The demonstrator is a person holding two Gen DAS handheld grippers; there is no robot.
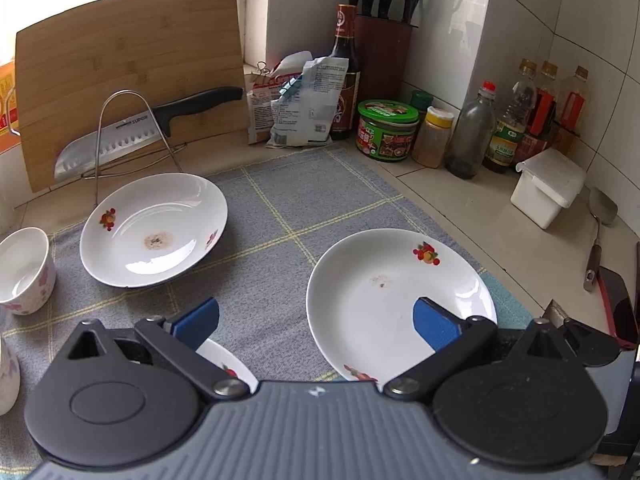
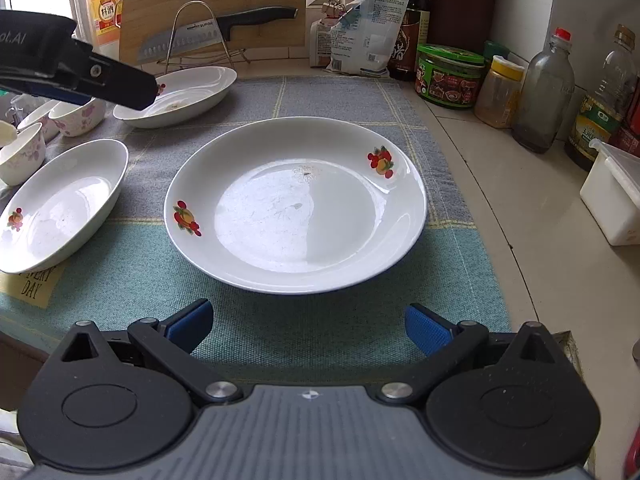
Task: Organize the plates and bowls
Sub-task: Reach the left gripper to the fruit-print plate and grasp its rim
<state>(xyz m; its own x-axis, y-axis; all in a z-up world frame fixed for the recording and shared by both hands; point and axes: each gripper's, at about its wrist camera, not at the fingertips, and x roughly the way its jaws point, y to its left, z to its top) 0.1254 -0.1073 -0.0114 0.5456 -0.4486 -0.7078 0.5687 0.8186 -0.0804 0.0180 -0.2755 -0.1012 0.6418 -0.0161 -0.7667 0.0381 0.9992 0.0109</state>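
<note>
While both claws hung released, the right claw faced the large plate near the surface's front edge; the left claw hovered above the mat.

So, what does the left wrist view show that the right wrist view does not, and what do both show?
Only the left wrist view shows the knife block with its black handles and the metal spatula. Only the right wrist view shows the yellow-labelled bottle, the whole third plate and the left gripper from outside. Both show the big plate, the far plate, the cleaver and the green-lidded jar.
</note>
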